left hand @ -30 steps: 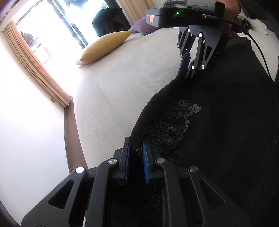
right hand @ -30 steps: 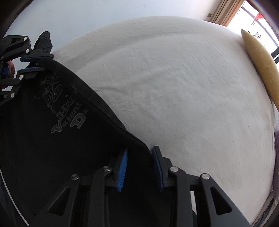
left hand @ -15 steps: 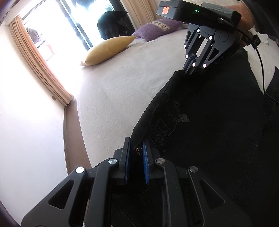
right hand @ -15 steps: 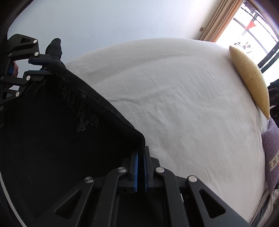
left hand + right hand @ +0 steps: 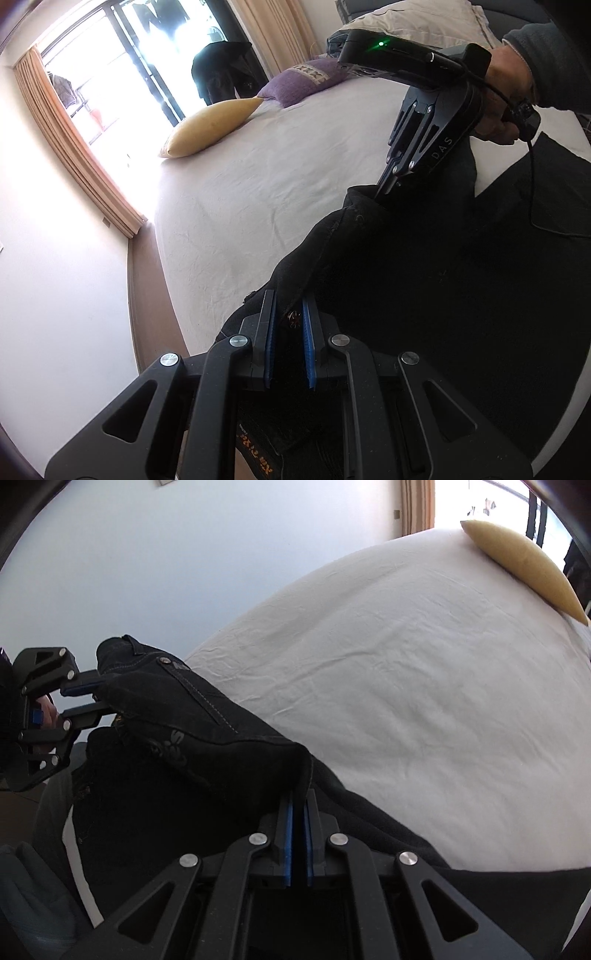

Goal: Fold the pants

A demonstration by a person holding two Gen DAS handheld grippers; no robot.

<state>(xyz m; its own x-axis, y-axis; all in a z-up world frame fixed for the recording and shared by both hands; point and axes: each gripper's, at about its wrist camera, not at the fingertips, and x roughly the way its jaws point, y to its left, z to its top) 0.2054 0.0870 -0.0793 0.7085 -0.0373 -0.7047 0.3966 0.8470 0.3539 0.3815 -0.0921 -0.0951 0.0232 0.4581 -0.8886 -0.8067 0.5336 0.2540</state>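
Setting: home bedroom. Evidence: large bed (image 5: 280, 177) with wrinkled white sheet fills both views. Yellow cushion (image 5: 210, 127) and purple patterned cushion (image 5: 303, 79) lie at the bed's far edge by the window; pale pillows (image 5: 406, 18) at the far corner. Peach curtains (image 5: 70, 147) frame a bright glazed balcony door (image 5: 140, 62). Plain white walls, wood-tone floor strip (image 5: 147, 295) along the bed's edge

Our left wrist view looks steeply down its fingers (image 5: 271, 332) toward the window (image 5: 122, 55); our right faces the wall (image 5: 147, 554); both share pants (image 5: 443, 277) and bed (image 5: 406, 701)
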